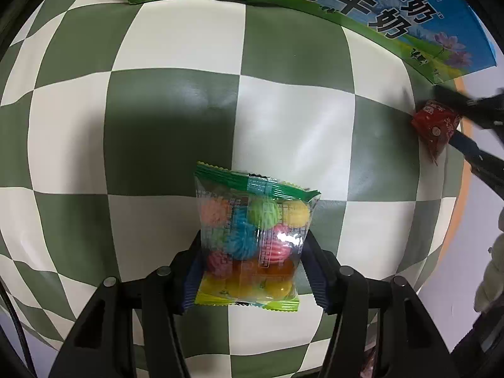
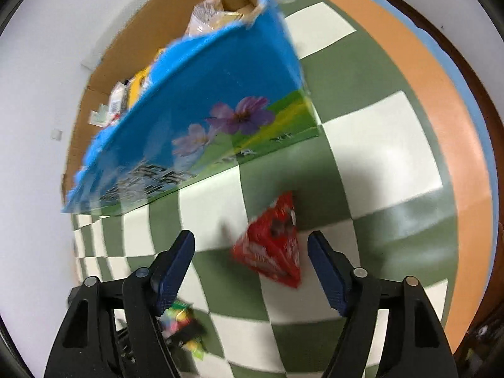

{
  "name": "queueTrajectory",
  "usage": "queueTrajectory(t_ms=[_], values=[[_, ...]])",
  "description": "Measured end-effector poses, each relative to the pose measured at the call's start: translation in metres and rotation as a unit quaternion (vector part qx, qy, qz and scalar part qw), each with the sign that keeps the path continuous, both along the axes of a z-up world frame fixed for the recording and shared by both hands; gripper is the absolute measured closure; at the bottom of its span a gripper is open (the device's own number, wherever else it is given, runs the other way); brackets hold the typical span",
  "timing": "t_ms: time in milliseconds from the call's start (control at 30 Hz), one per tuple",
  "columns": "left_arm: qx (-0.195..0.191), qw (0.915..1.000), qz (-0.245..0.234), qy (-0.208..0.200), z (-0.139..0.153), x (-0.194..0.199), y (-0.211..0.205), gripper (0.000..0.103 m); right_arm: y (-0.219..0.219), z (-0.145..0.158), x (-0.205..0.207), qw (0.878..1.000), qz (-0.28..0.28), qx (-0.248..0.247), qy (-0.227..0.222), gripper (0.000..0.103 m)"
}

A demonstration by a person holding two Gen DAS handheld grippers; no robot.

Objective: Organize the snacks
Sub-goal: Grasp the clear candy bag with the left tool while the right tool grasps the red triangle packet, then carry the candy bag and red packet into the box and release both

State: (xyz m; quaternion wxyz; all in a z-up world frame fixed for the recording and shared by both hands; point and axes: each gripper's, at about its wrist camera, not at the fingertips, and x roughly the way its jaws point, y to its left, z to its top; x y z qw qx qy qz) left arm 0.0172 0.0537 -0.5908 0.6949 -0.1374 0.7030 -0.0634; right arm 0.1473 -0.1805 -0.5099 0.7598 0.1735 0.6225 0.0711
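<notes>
Where visible, right-wrist only: snacks (image 2: 208, 15) inside carton (image 2: 204, 88).

A green-and-white checkered cloth (image 1: 283, 63) covered the worktop, filling mid-frame; an orange band (image 2: 441, 100) edged it at the right.

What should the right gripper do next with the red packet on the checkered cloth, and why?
Probably close the right gripper on the red packet. The packet lies on the checkered cloth between its open fingers, neither touching it. The left gripper already grips its candy bag, and the open milk box stands close behind.
</notes>
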Motion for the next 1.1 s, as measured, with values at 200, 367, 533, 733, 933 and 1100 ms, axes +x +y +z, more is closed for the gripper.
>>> queueTrajectory(t_ms=[200, 367, 533, 733, 933, 1100], values=[[0.014, 0.9998, -0.015, -0.004, 0.001, 0.013, -0.017, 0.048, 0.017, -0.010, -0.004, 0.999, 0.036, -0.039, 0.002, 0.064], [0.023, 0.9994, -0.017, -0.020, 0.009, 0.017, -0.034, 0.049, 0.027, -0.011, -0.041, 0.994, 0.093, -0.054, 0.016, 0.064], [0.048, 0.9978, -0.033, -0.031, 0.011, -0.009, -0.043, 0.053, 0.028, -0.017, -0.097, 0.989, 0.136, -0.050, 0.043, 0.064], [0.052, 0.9973, -0.049, -0.017, 0.004, -0.044, -0.058, 0.053, 0.029, -0.033, -0.145, 0.985, 0.153, -0.060, 0.059, 0.064], [0.053, 0.9974, -0.047, -0.011, -0.008, -0.039, -0.061, 0.052, 0.024, -0.045, -0.154, 0.989, 0.128, -0.047, 0.064, 0.063], [0.056, 0.9974, -0.043, -0.014, -0.007, -0.030, -0.051, 0.052, 0.028, -0.053, -0.155, 0.991, 0.110, -0.045, 0.062, 0.062]])
